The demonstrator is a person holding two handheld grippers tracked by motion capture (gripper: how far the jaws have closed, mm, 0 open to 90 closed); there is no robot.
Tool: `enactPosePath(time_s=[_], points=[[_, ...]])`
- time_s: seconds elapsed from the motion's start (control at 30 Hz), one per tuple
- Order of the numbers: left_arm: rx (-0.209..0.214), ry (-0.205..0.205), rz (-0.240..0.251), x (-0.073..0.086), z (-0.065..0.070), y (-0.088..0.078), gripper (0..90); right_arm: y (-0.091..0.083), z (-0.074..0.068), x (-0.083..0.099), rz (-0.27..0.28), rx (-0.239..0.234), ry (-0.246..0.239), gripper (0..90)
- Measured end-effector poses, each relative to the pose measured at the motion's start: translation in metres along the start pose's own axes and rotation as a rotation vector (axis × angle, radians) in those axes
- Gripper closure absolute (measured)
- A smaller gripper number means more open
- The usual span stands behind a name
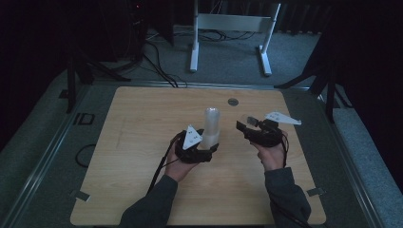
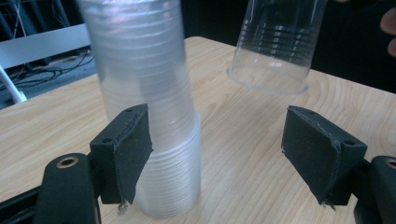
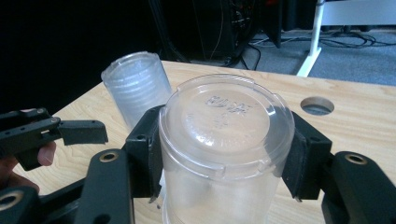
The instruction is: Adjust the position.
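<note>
Cup (image 3: 226,149), single clear plastic one, sits upside down between the right tool's (image 3: 226,154) jaws, base facing the camera, embossed lettering on the base, ribbed band near the rim; pads clamp its sidewall on both sides, so grasped. Likely very light, thin-walled, springy and slick: squeeze hard and it buckles or pops out, so best hold is mid-wall or the ribbed band, gentle pressure. Cup stack (image 2: 149,107), frosted-looking nested cups, stands mouth-down on the bench (image 2: 243,154) just ahead of the left tool (image 2: 219,154), touching or nearly touching its near pad, far pad well clear, so released, jaws wide. Stack is probably stiffer than one cup but tall and tippy; take it low. In the high view the stack (image 1: 212,126) is just beside the left tool (image 1: 202,142), the right tool (image 1: 251,124) near it.
</note>
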State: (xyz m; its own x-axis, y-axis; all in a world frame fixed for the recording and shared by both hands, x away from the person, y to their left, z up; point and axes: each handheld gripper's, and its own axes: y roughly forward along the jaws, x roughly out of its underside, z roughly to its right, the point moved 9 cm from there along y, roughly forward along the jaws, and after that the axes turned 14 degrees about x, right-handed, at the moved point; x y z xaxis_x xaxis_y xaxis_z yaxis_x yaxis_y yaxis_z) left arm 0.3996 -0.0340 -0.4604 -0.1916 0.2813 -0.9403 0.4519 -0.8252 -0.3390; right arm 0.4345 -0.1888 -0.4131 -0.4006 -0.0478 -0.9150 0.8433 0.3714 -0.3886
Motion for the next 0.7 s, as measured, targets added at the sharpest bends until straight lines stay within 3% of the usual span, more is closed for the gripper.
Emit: enactPosePath(time_s=[0.7], points=[[0.031,0.018,0.006,-0.008,0.013,0.008,24.0,0.002,0.008,0.031,-0.018,0.004,0.085,40.7]])
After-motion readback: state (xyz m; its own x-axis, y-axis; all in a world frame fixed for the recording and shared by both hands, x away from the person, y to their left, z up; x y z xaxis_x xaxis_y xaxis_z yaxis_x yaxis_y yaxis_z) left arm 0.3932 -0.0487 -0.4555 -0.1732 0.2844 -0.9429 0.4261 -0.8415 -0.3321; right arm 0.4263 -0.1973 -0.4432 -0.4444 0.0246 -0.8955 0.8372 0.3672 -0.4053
